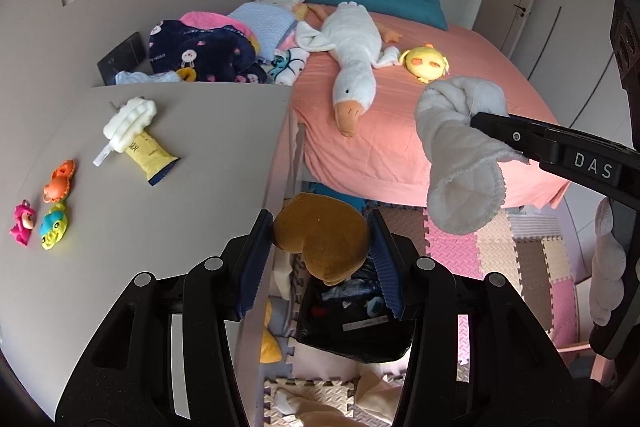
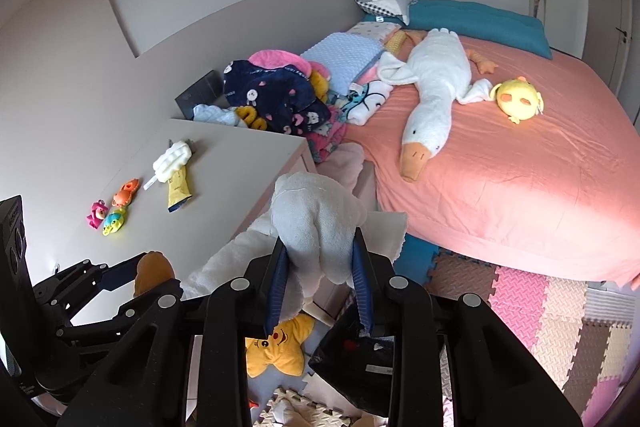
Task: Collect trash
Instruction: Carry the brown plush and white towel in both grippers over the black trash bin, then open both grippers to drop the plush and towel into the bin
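Observation:
In the left wrist view my left gripper (image 1: 320, 223) is shut on a brown plush piece (image 1: 320, 243), its blue pads pressing both sides. Under it, on the floor, lies a black bag (image 1: 352, 327) with its mouth open. My right gripper (image 2: 318, 239) is shut on a bunched white cloth (image 2: 316, 211) that hangs over the gap between table and bed. The left wrist view shows that white cloth (image 1: 460, 155) dangling from the right gripper (image 1: 492, 125). At the right wrist view's lower left are the left gripper (image 2: 140, 273), the brown piece (image 2: 154, 269) and the black bag (image 2: 356, 351).
A grey table (image 1: 192, 219) holds a yellow wrapper (image 1: 156, 159), a white puffy item (image 1: 130, 123) and three small toys (image 1: 56, 203). The pink bed (image 1: 400, 147) carries a goose plush (image 1: 352, 67), a yellow plush and bedding. Foam mats (image 1: 520, 259) and a star plush (image 2: 276, 347) cover the floor.

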Demonstrator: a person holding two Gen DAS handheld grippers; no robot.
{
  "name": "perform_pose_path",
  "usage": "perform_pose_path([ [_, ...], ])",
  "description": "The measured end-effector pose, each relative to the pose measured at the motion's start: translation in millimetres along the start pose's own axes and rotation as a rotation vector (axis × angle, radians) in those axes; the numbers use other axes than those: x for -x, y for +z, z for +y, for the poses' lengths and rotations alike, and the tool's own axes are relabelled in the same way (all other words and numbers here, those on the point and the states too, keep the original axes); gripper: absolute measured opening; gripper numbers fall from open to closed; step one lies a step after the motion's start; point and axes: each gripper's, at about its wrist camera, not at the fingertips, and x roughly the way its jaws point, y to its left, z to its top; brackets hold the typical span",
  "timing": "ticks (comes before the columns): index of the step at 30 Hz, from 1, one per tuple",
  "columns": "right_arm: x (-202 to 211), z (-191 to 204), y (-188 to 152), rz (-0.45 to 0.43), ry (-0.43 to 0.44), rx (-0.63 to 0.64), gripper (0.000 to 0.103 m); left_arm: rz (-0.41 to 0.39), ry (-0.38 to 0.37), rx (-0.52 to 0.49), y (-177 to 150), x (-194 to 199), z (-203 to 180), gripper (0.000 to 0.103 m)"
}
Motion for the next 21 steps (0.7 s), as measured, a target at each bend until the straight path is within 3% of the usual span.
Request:
perform_pose_path([
  [1, 1.5, -5.2, -0.3, 0.006, -0.003, -0.010, 0.037, 0.003, -0.007, -0.009, 0.5, -1.2, -4.4, 0.049],
  [3, 2.7, -13.8, -0.6, 0.028, -0.007, -0.024, 0.044, 0.018, -0.035, -0.024, 2.0, -3.8, -11.7, 0.060],
  [4, 4.9, -18.3, -1.1, 0.031, -0.019, -0.034, 0.050, 0.023, -0.042, -0.024, 2.7, -4.0, -14.7, 0.084],
  [5, 7.1, -21.9, -1.7, 0.022, -0.033, -0.044, 0.054, 0.019, -0.041, -0.026, 3.6, -3.6, -16.8, 0.096],
  [8, 18.6, -31.7, -2.9, -0.035, -0.071, -0.077, 0.064, -0.002, -0.040, -0.047, 5.7, -0.8, -23.1, 0.096],
  [21, 25.9, -33.9, -2.5, -0.063, -0.070, -0.084, 0.064, -0.003, -0.014, -0.035, 2.1, 1.7, -19.3, 0.096],
])
